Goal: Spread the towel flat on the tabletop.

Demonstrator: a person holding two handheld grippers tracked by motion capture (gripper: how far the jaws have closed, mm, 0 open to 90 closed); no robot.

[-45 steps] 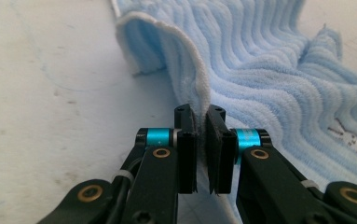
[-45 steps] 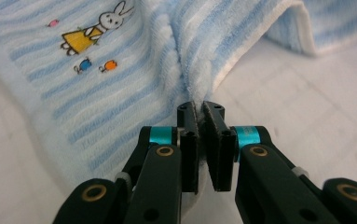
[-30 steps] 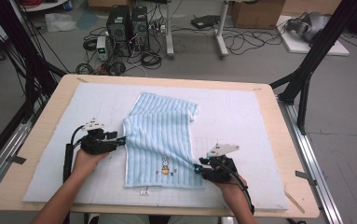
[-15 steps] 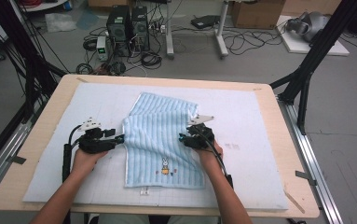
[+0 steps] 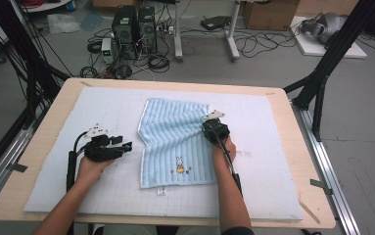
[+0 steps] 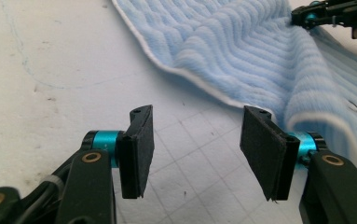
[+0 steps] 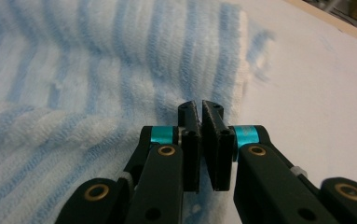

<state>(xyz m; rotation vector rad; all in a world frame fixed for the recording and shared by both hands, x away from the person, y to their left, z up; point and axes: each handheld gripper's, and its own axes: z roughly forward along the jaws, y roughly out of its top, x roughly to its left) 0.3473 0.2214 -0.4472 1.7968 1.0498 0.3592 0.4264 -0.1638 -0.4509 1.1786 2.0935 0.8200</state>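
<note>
a: item under inspection, a light blue striped towel (image 5: 175, 144), lies on the white mat (image 5: 53, 186) near the middle of the table (image 5: 292, 122). the high view shows a small rabbit motif (image 5: 179, 164) near its near edge and a white tag (image 5: 161, 191) at the hem.

b: flat?

a: no. its right side is bunched, with ridges running toward the right gripper (image 5: 209, 123). the left gripper view shows what the high view does not: the towel's left edge curls up in a fold with a white border (image 6: 302, 119), just beside the right-hand pad.

b: right gripper condition?

a: its jaws have just been closing. the right gripper view shows the pads (image 7: 191, 140) drawn almost together at the towel's right edge, with only a thin slit between them. whether pile is pinched in that slit i cannot tell from there. the left gripper view shows that gripper's tip (image 6: 309, 18) down in the gathered cloth at the far side.

b: left gripper?

a: the left gripper (image 5: 126, 145) lies low over the bare mat, just left of the towel, parted about halfway, nothing between the pads (image 6: 139, 149). the grid lines on the mat show through the gap.
</note>
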